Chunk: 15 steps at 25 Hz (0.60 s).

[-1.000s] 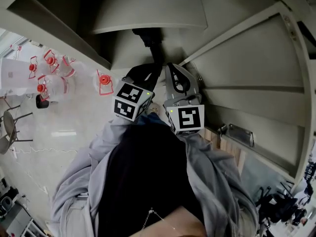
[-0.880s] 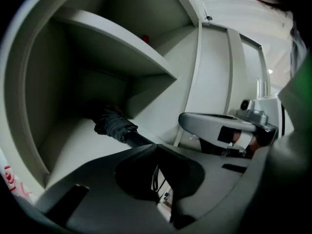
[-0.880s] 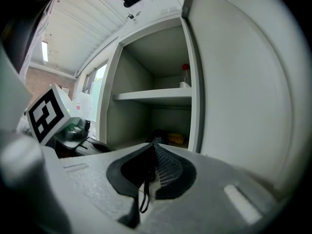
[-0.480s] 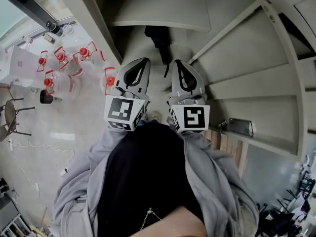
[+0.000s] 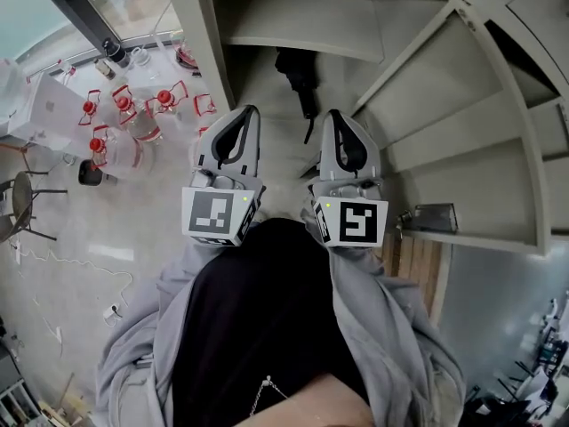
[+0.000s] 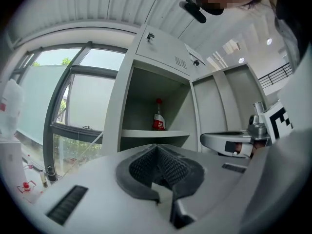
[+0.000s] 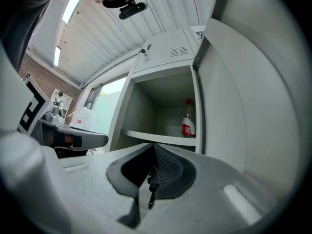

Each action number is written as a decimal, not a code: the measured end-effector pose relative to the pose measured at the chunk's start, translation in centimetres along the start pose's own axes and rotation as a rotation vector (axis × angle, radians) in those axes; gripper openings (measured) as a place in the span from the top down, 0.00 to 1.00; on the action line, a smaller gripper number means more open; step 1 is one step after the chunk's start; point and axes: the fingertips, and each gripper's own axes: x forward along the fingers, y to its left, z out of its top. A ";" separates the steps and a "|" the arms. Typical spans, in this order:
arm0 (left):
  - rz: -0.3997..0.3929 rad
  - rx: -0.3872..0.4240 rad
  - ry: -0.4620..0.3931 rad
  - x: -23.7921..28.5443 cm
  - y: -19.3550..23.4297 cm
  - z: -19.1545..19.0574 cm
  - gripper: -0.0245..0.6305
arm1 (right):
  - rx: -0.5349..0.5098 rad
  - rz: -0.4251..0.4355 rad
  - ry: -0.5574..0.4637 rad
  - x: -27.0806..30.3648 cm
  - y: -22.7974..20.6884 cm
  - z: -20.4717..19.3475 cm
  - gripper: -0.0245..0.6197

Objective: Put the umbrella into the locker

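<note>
A folded black umbrella (image 5: 297, 74) shows in the head view just beyond and between the two gripper tips, in front of the open grey locker (image 5: 293, 20). My right gripper (image 5: 336, 118) (image 7: 153, 150) points level at the locker. It is shut, with a thin black strap (image 7: 150, 193) pinched between its pads. That strap (image 5: 308, 134) trails from the umbrella's near end. My left gripper (image 5: 246, 114) (image 6: 156, 149) is beside it, shut with nothing in it. The locker's upper compartment (image 6: 156, 101) has a shelf (image 7: 161, 138).
A red-capped bottle (image 6: 158, 121) (image 7: 188, 124) stands on the locker's shelf. The locker door (image 7: 243, 106) hangs open on the right. Several clear red-capped jugs (image 5: 124, 123) sit on the floor at left by a window (image 6: 73, 106). A chair (image 5: 18, 212) is at far left.
Both grippers have risen and levelled out, and now point side by side at the locker. The umbrella stays just ahead of their tips. More of the window and jugs shows at left.
</note>
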 end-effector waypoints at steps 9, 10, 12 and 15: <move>-0.027 0.003 0.036 -0.1 -0.4 -0.6 0.95 | 0.001 0.007 0.038 -0.3 1.0 -0.9 0.96; -0.037 0.003 0.035 0.1 -0.5 -0.7 0.95 | 0.003 0.005 0.039 -0.3 1.0 -1.0 0.96; -0.053 0.002 0.032 0.3 -0.7 -0.8 0.95 | 0.005 0.001 0.043 -0.2 1.0 -1.1 0.96; -0.055 -0.008 0.044 0.4 -0.7 -0.8 0.95 | 0.004 0.001 0.052 -0.3 1.1 -1.3 0.96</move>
